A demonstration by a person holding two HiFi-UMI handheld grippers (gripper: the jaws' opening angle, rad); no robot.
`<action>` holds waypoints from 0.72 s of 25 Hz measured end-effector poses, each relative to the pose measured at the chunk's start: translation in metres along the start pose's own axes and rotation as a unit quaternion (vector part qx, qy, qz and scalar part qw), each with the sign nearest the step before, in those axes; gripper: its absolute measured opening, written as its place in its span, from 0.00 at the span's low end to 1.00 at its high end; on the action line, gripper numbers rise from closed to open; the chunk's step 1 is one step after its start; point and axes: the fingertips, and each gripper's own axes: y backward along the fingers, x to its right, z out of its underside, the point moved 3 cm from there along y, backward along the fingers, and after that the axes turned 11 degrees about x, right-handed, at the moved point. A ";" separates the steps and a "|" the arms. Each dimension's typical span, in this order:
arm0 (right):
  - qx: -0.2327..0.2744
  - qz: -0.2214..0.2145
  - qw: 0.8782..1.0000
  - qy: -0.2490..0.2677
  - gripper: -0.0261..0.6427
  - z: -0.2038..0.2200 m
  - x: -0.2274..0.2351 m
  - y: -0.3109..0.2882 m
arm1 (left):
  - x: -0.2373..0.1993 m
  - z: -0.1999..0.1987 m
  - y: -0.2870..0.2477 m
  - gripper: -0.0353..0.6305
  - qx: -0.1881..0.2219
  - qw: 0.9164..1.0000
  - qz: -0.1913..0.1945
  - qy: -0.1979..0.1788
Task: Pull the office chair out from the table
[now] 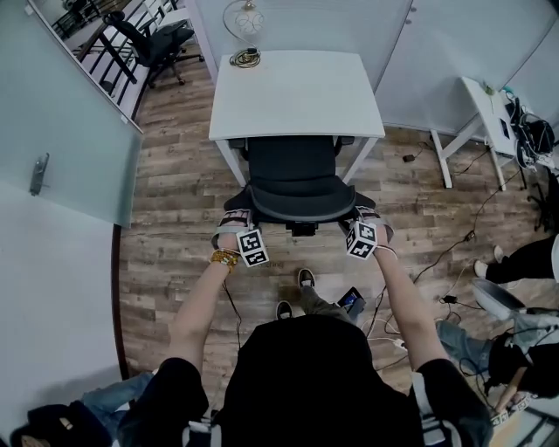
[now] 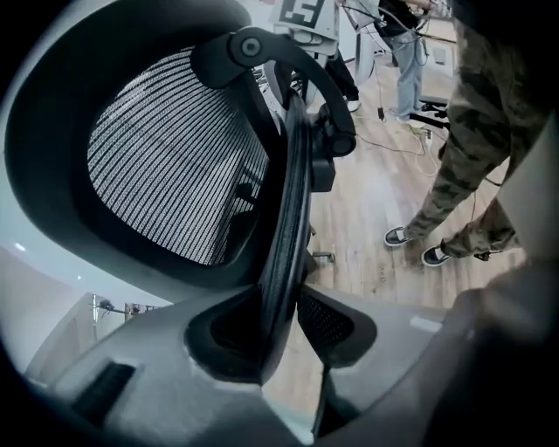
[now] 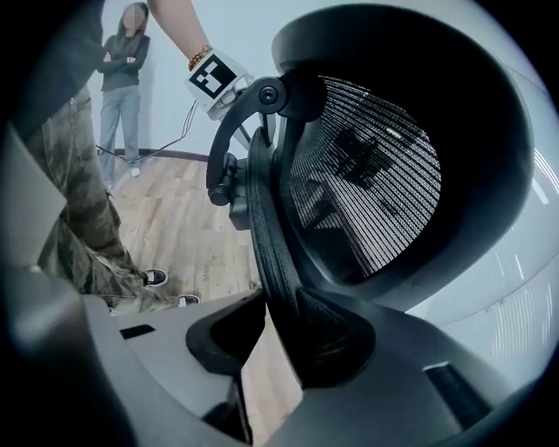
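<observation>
A black mesh office chair [image 1: 293,179] stands with its seat tucked under the white table [image 1: 297,92] and its backrest towards me. My left gripper [image 1: 232,229] is shut on the backrest's left rim. In the left gripper view, that thin black rim [image 2: 293,192] runs down between the two grey jaws of the left gripper [image 2: 284,327], and the pads lie against it. My right gripper [image 1: 374,223] is shut on the right rim. The right gripper view shows the rim [image 3: 266,227] wedged between the jaws of the right gripper [image 3: 278,336].
A coiled cable and a glass lamp [image 1: 244,26] sit at the table's far edge. A second white desk [image 1: 476,113] and floor cables [image 1: 454,253] are at the right, with people seated there [image 1: 524,262]. A glass partition [image 1: 61,131] stands at the left. A phone [image 1: 351,301] lies by my feet.
</observation>
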 end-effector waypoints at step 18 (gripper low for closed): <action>-0.021 0.006 1.000 -0.012 0.20 -0.002 -0.027 0.010 | 0.023 -0.002 0.012 0.25 0.000 1.000 0.020 0.002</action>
